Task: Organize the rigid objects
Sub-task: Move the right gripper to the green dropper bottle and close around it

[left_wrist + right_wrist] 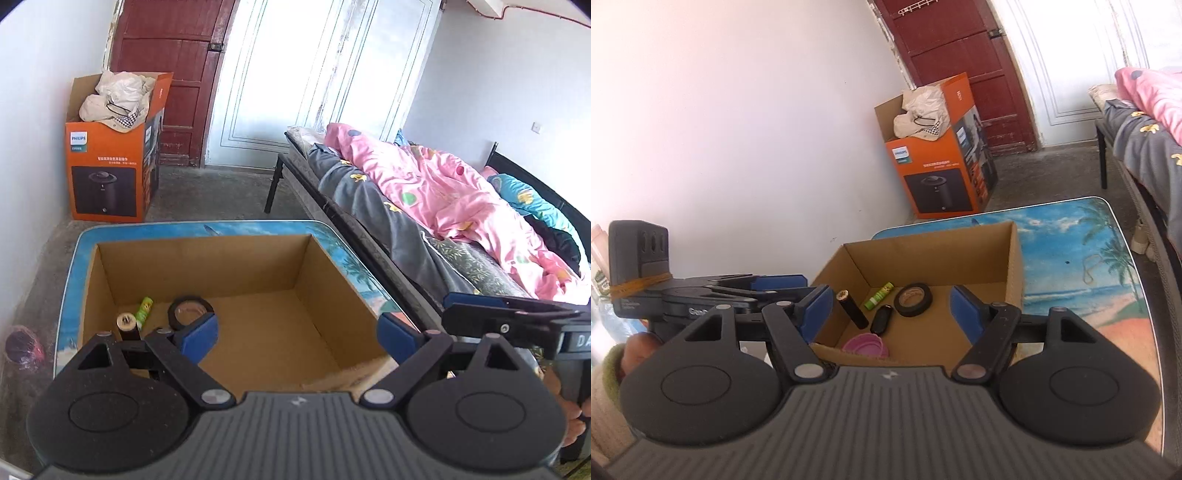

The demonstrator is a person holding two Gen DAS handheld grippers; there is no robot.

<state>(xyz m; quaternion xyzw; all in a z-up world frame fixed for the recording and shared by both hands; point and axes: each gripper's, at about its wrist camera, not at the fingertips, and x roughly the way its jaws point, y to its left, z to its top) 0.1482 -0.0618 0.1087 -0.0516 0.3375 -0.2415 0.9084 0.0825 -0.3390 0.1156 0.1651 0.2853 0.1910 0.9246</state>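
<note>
I hold both the left gripper (pixel 299 334) and the right gripper (pixel 890 308) spread wide and empty above the cardboard box (pixel 1015 266), where the tape roll (pixel 913 300), glue stick (pixel 878 295), dark tube (pixel 852 308) and pink lid (pixel 866 344) lie.

This was a bedroom in a home. A metal-framed bed (pixel 369 206) with a rumpled pink quilt (pixel 443 192) ran along the right wall. At the far end stood a dark red wooden door (pixel 173 74) beside white panelled doors (pixel 295 81), with an orange Philips appliance carton (pixel 110 173) on the bare concrete floor (pixel 207 195).
</note>
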